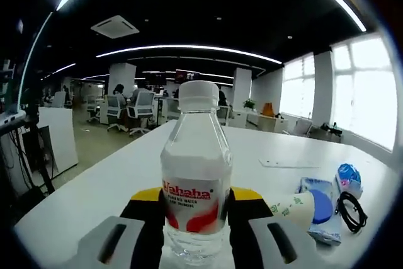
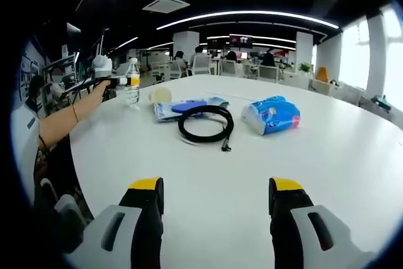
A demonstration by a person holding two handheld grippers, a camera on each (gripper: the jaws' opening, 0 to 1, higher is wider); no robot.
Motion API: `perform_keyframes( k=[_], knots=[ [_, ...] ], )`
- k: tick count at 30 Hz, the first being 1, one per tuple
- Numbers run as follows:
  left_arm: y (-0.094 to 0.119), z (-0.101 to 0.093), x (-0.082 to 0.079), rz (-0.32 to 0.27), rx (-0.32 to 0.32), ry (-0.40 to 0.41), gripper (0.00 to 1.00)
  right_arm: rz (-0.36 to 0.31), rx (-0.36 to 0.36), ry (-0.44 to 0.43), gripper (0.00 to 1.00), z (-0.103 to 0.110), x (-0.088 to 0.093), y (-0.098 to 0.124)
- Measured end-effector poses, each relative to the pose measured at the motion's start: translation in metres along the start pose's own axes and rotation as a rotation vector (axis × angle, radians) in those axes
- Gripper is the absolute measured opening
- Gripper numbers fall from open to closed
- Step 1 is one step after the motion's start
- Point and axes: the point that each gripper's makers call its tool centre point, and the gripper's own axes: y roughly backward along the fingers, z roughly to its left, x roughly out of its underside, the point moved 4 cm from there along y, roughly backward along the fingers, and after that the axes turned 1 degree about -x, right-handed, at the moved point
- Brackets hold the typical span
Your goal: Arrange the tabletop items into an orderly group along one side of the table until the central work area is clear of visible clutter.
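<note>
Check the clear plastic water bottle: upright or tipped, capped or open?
Upright and capped. The clear plastic water bottle stands vertically between the left claw jaws, white screw cap on top.

I note an open-plan office beyond the white table. Office chairs stand at desks in the background, with seated people among them. A ceiling air-conditioning unit sits between long curved light strips. Large windows line one wall, and a potted plant stands near a white pillar. A wall screen hangs far back.
</note>
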Motion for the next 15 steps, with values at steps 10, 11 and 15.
perform_keyframes(
  k=[10, 11, 15],
  knots=[
    [-0.0105, -0.004, -0.0031, -0.022, 0.0, -0.029, 0.37, 0.013, 0.01, 0.004, 0.65, -0.001, -0.0008, -0.0025],
    [-0.0105, -0.0044, -0.0017, -0.02, -0.002, -0.032, 0.37, 0.018, 0.011, 0.005, 0.65, -0.0006, -0.0007, -0.0028],
    [-0.009, -0.005, 0.0005, -0.018, 0.004, -0.028, 0.37, 0.026, 0.016, 0.007, 0.65, -0.0008, -0.0001, -0.0028]
  ],
)
